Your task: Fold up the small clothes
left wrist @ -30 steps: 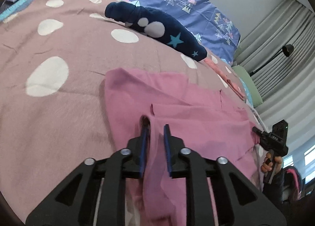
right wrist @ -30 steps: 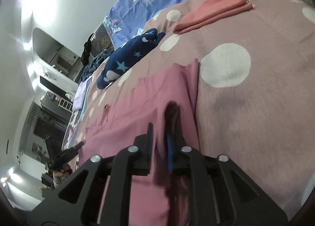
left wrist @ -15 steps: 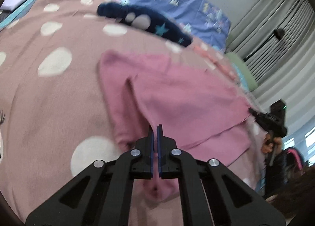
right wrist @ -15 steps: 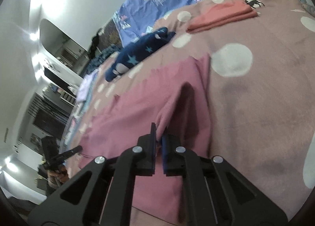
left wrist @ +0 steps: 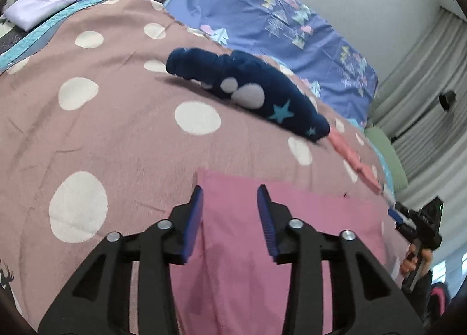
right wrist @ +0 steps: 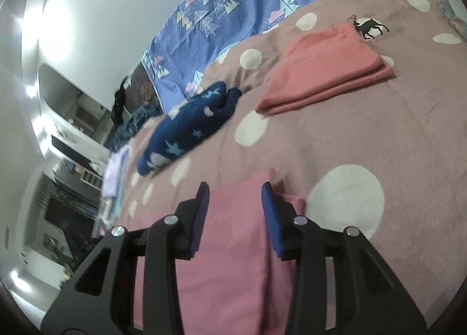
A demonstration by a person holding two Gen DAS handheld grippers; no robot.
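In the left view, the left gripper point(left wrist: 229, 202) was opening, its fingers clear above the pink garment point(left wrist: 292, 218) lying folded on the bed point(left wrist: 116, 136); lifting straight off would keep the fold. In the right view, the right gripper point(right wrist: 235, 199) was opening likewise, having pinched cloth half a second before.

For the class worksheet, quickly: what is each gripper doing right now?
Left gripper: jaws opening, holding nothing; pink garment lies below.
Right gripper: jaws opening, holding nothing.
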